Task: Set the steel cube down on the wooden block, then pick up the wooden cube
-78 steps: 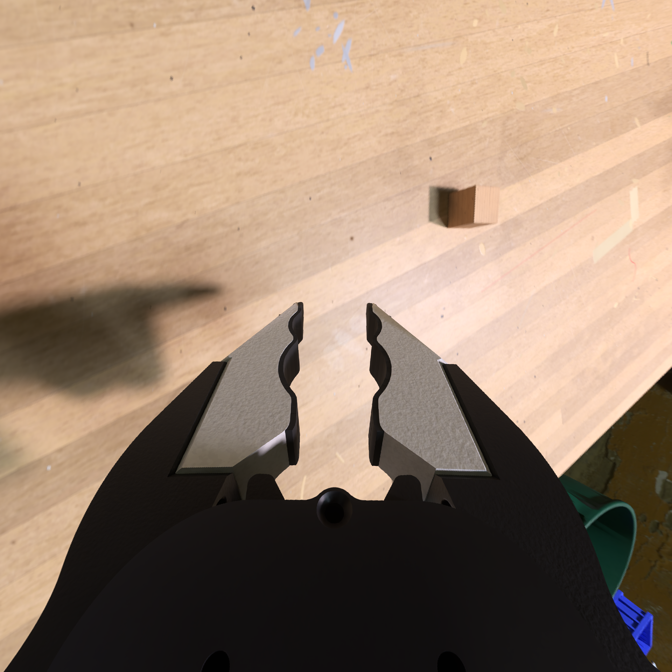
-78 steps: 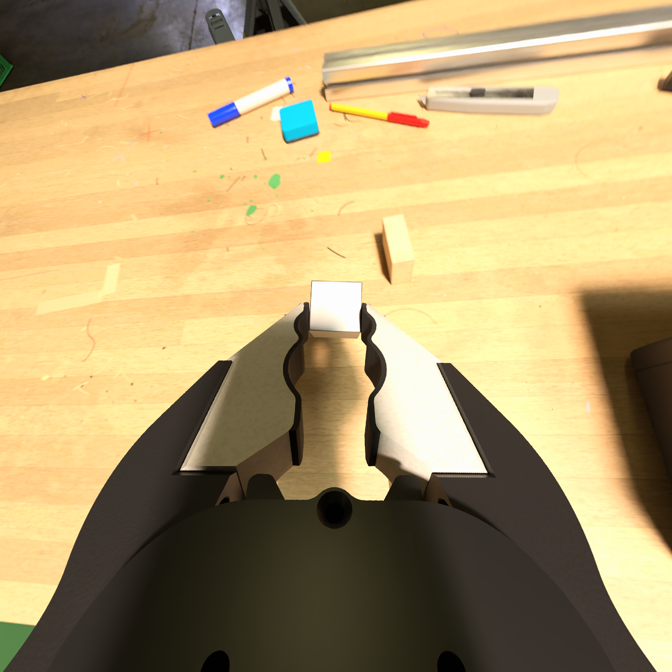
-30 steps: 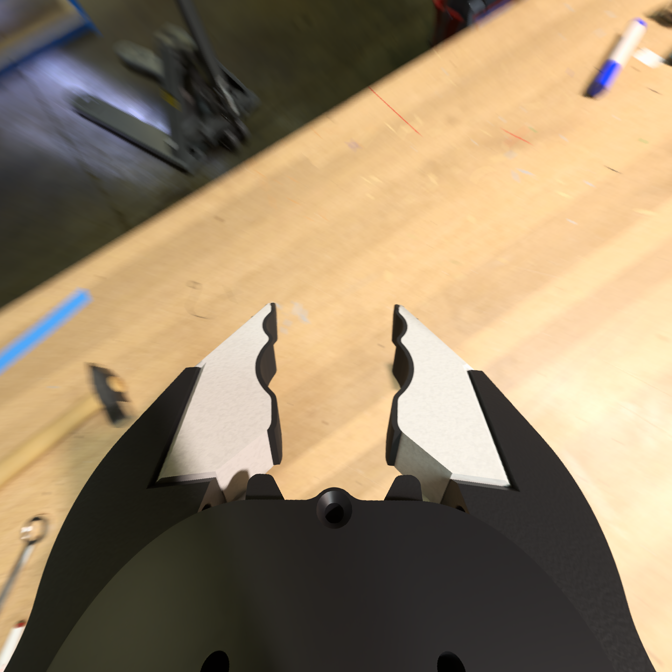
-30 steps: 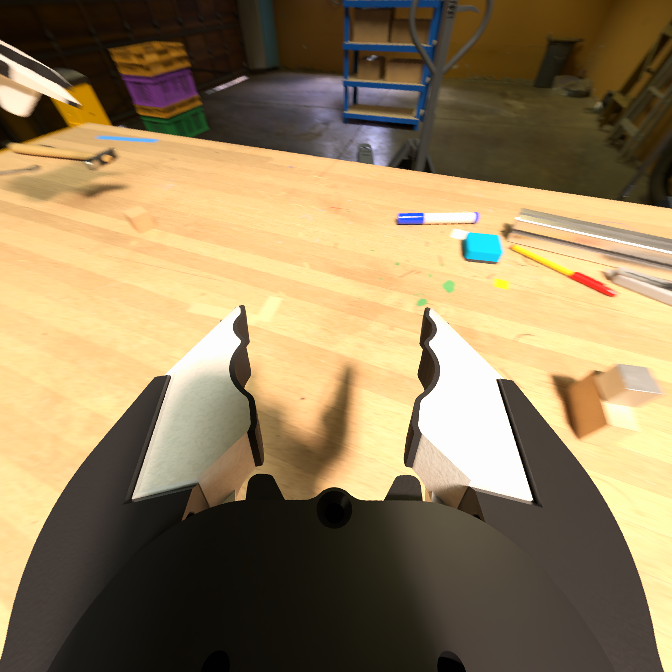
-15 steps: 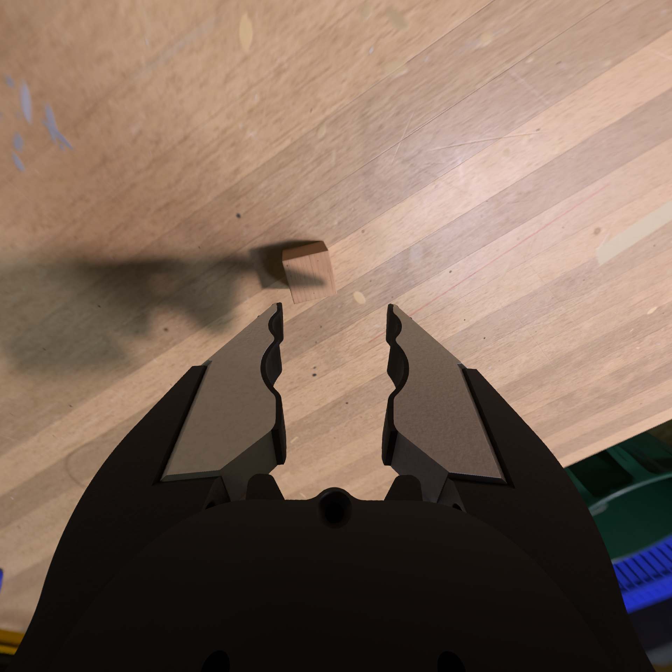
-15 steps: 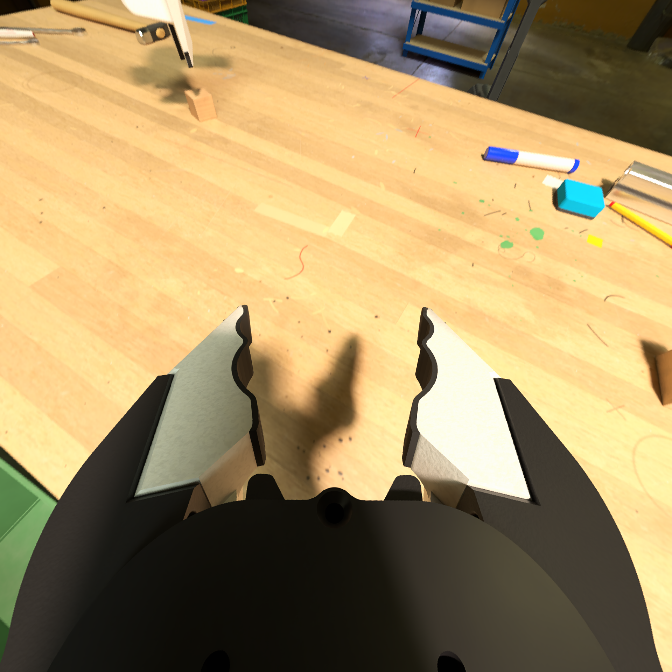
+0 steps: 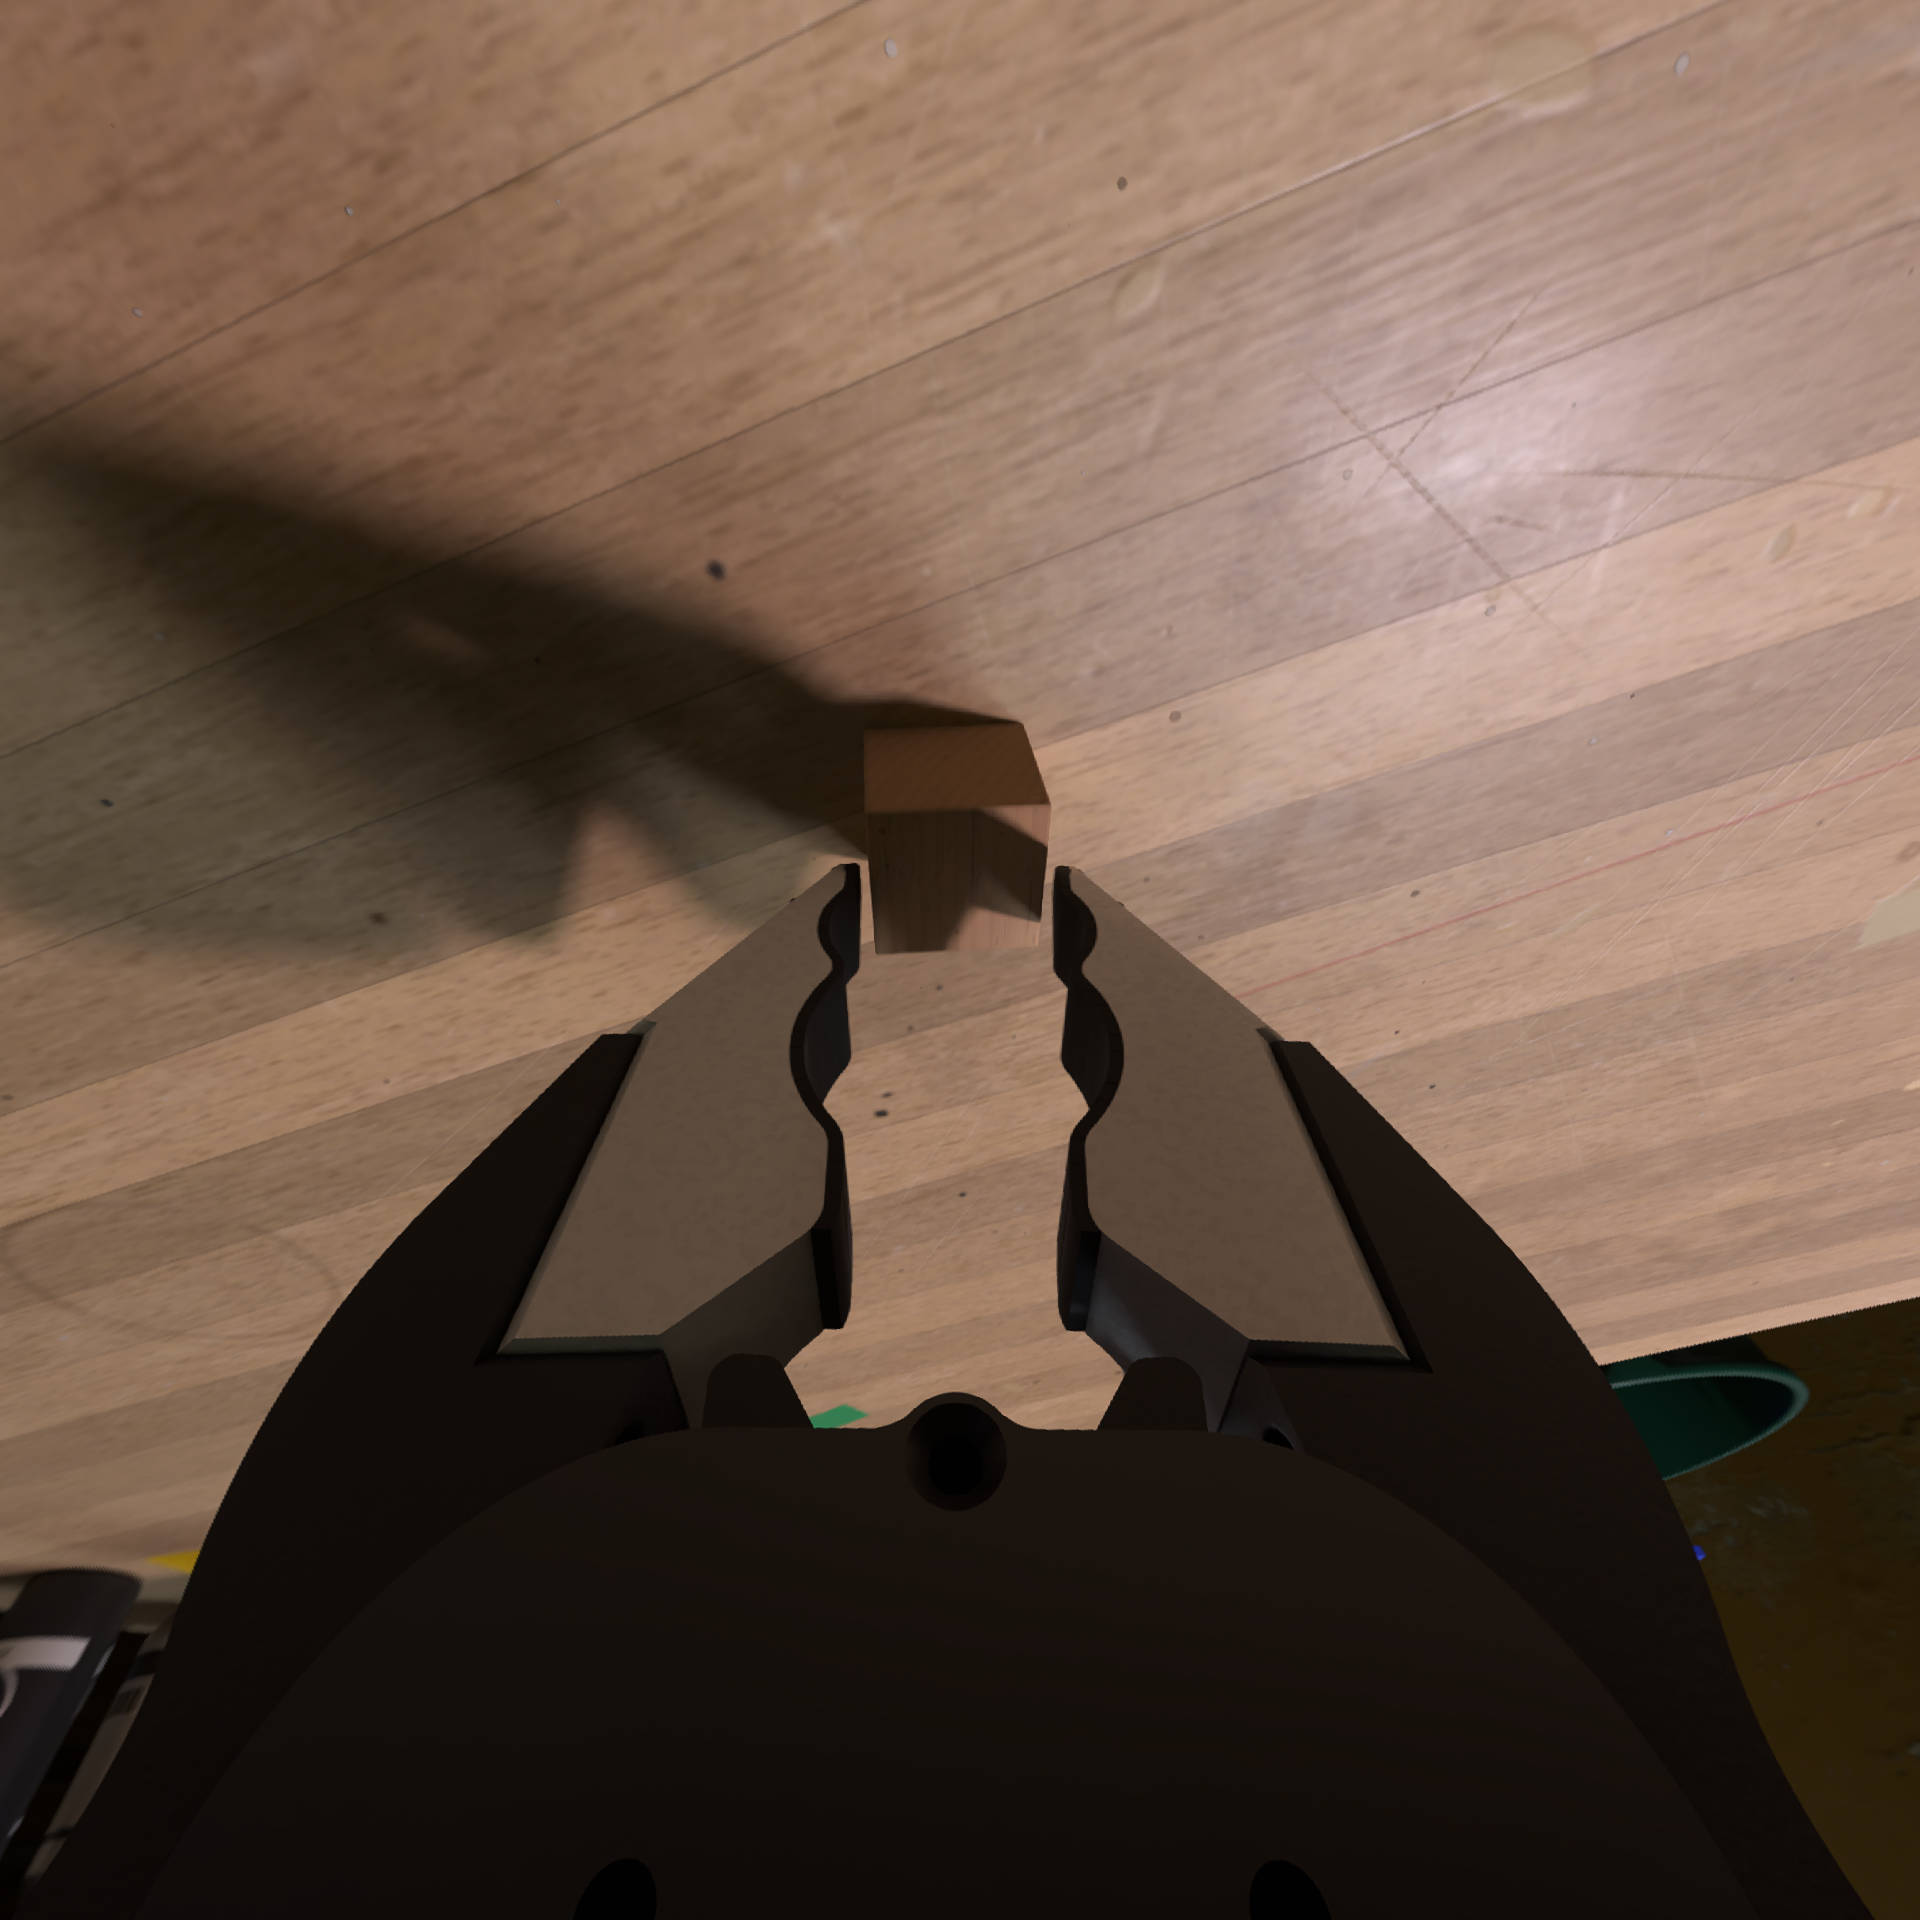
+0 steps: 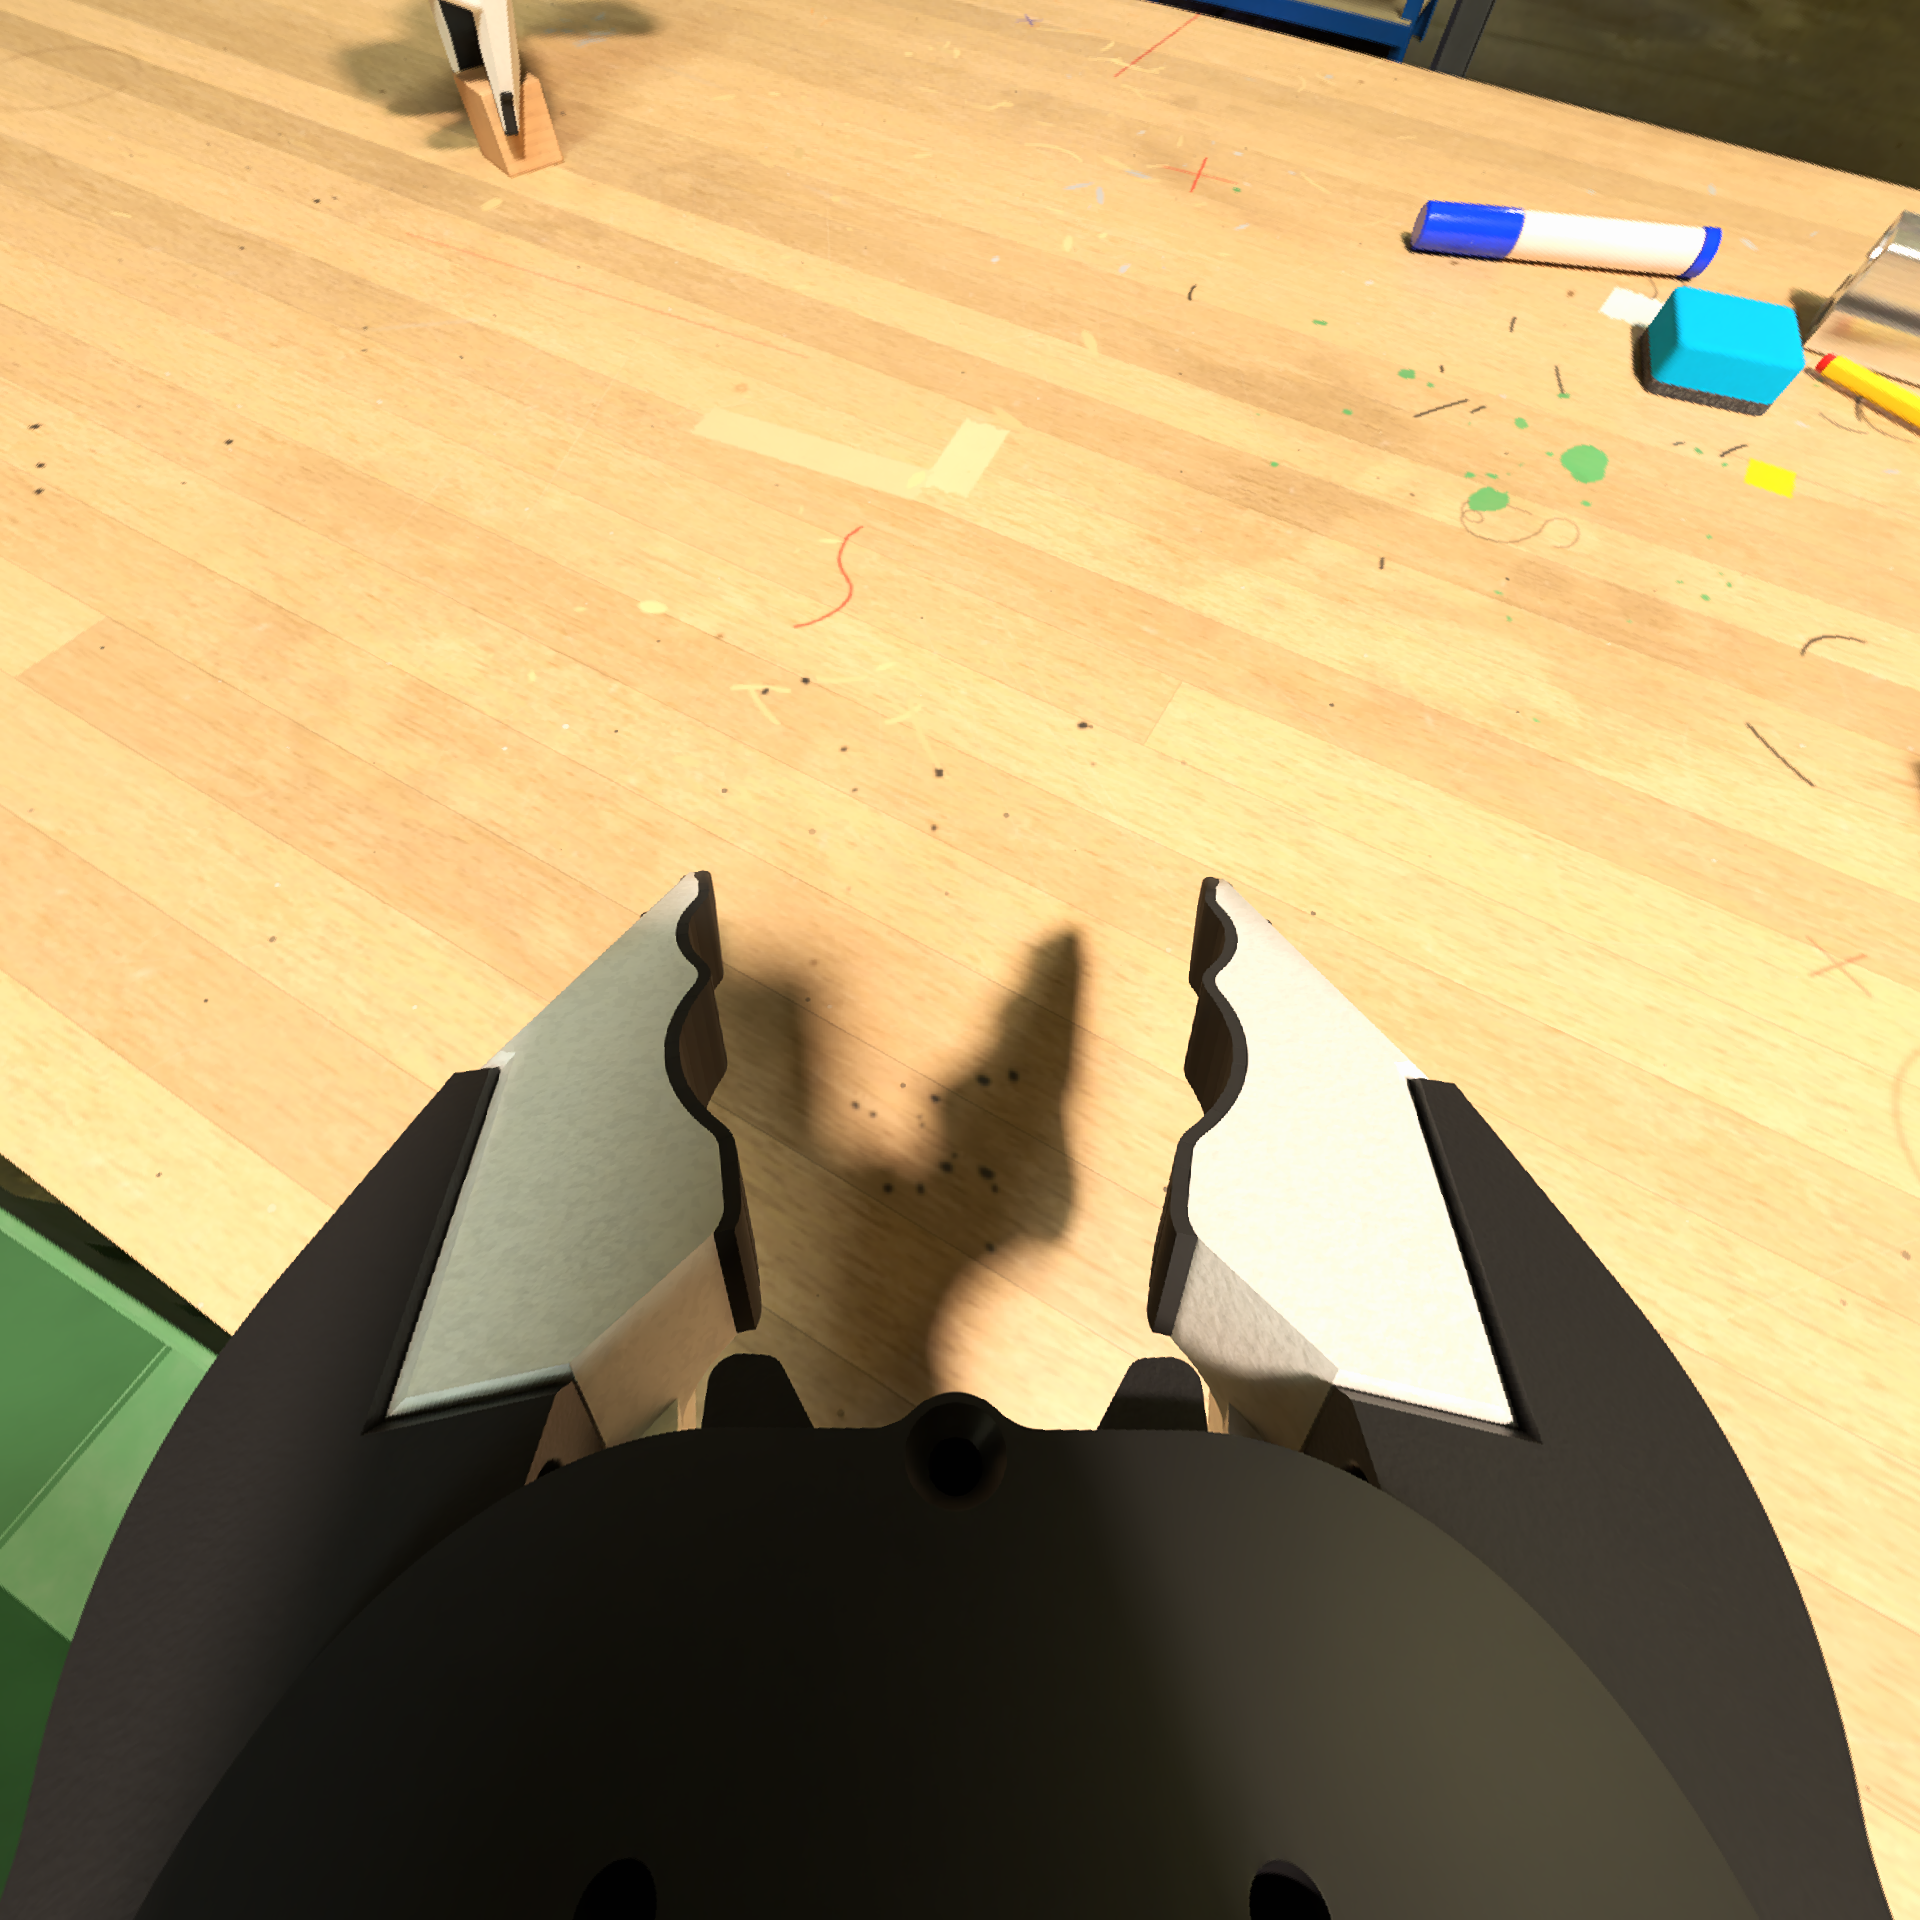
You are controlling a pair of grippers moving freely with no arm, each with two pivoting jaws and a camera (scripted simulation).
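The small wooden cube (image 7: 956, 831) stands on the wooden bench in the shade of my left gripper (image 7: 956, 883). The left jaws come down from above and press on the cube's two sides at the fingertips. The cube still rests on the bench top. In the right wrist view the same cube (image 8: 525, 145) shows far off at the top left, with the left gripper's fingers (image 8: 488, 52) straddling it. My right gripper (image 8: 951, 883) is wide open and empty above bare bench. The steel cube and the wooden block are out of view.
A blue-capped marker (image 8: 1558, 241), a cyan eraser (image 8: 1725, 348), a yellow pencil (image 8: 1870, 395) and a metal bar's end (image 8: 1896, 281) lie at the far right. The bench edge runs close behind the left gripper, with a green bin (image 7: 1704, 1413) below it.
My left gripper has dropped onto the wooden cube and narrowed its jaws onto it. My right gripper, open and empty, has turned away from the block with the steel cube.
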